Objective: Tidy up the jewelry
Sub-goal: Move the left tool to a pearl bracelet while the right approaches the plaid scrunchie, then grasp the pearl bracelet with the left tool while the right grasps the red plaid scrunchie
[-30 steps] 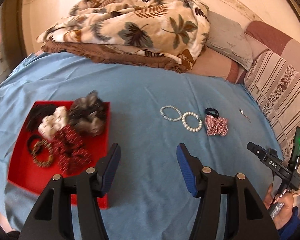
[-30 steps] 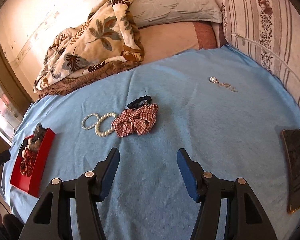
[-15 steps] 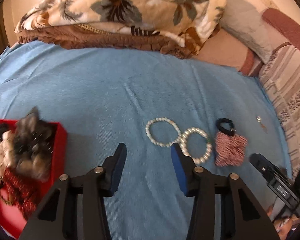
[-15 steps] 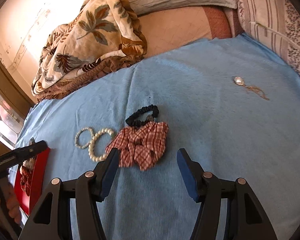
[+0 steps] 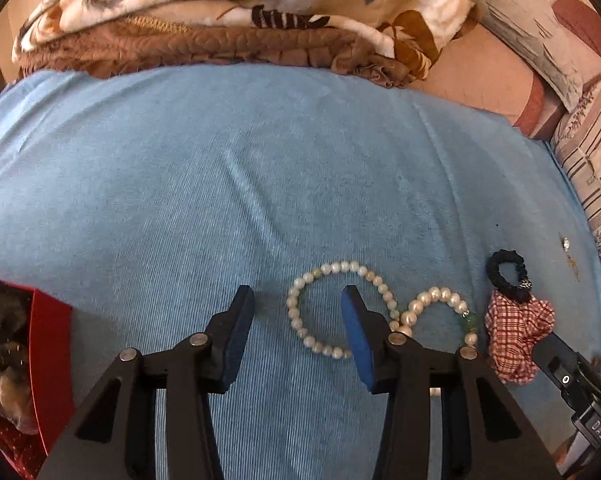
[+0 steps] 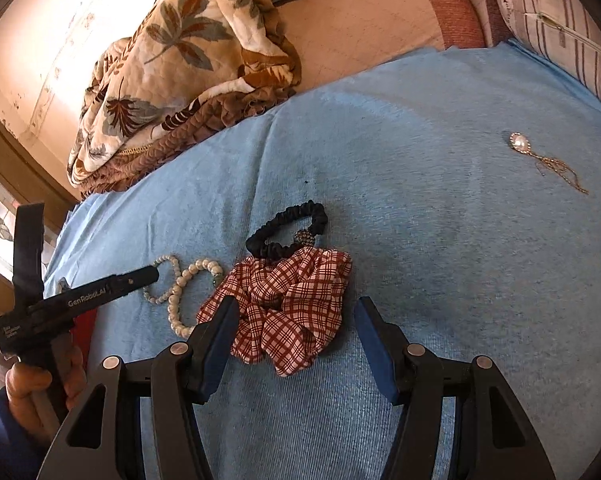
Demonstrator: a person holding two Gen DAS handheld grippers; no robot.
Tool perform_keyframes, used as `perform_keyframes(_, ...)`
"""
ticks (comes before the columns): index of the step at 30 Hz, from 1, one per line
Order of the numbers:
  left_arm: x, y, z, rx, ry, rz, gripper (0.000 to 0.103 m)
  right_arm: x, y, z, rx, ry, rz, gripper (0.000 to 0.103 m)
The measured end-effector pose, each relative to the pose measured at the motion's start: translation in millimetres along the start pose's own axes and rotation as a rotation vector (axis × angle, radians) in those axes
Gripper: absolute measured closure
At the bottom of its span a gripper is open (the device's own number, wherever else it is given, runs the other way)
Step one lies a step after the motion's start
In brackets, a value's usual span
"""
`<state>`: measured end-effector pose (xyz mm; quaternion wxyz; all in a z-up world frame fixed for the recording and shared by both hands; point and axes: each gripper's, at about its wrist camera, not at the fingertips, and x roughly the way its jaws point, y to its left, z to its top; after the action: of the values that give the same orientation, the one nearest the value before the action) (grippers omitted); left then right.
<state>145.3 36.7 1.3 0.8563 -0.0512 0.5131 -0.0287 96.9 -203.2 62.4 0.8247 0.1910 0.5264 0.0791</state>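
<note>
Straddling the pearl bracelet (image 5: 332,308), the left gripper (image 5: 296,312) is being held unclenched, nothing grasped. The right gripper (image 6: 296,320) is being held spread around the plaid scrunchie (image 6: 288,308). Bare blue sheet (image 6: 440,240) is lying beyond both; red tray (image 5: 48,356) edge left.

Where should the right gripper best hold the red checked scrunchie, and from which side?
Grip the bunched near edge of the red checked scrunchie, coming from above. It lies flat and puffy between the open fingers of the right gripper; avoid the black hair tie touching its far edge.
</note>
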Motion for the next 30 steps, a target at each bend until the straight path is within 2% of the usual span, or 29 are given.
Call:
perform_keyframes(1,1,-2,1,0.008,-0.003,0.009,0.059,2,1,-1,-0.004,0.004,-0.004,0.039)
perform_keyframes(2,2,-3,1,-0.001,0.037,0.023,0.057,5,1,0,-0.005,0.006,-0.006,0.039)
perform_keyframes(8,6,-16,-3,0.039,0.008,0.055,0.041,9,6,-3,-0.032,-0.009,-0.031,0.039)
perform_keyframes(13,8,-23,-9,0.070,-0.020,0.115,0.040,10,8,-5,-0.045,-0.019,-0.044,0.039)
perform_keyframes(15,8,-22,-8,0.067,-0.012,0.117,0.051,10,8,-5,-0.050,-0.022,-0.046,0.039)
perform_keyframes(17,5,-23,-9,0.064,-0.009,0.126,0.087,10,8,-5,-0.056,-0.023,-0.051,0.040)
perform_keyframes(18,4,-24,-10,0.070,-0.005,0.127,0.094,10,9,-5,-0.058,-0.025,-0.058,0.050)
perform_keyframes(19,3,-27,-11,0.081,0.004,0.123,0.097,10,9,-5,-0.062,-0.023,-0.065,0.065)
perform_keyframes(22,0,-33,-17,0.100,0.016,0.094,0.097,10,7,-5,-0.042,-0.005,-0.038,0.085)
perform_keyframes(27,-21,-31,-22,0.049,0.020,0.012,0.098,-1,16,-6,-0.046,-0.021,0.000,0.089)
perform_keyframes(30,-39,-33,-24,0.048,0.000,-0.011,0.098,-7,24,-10,-0.054,-0.029,0.020,0.089)
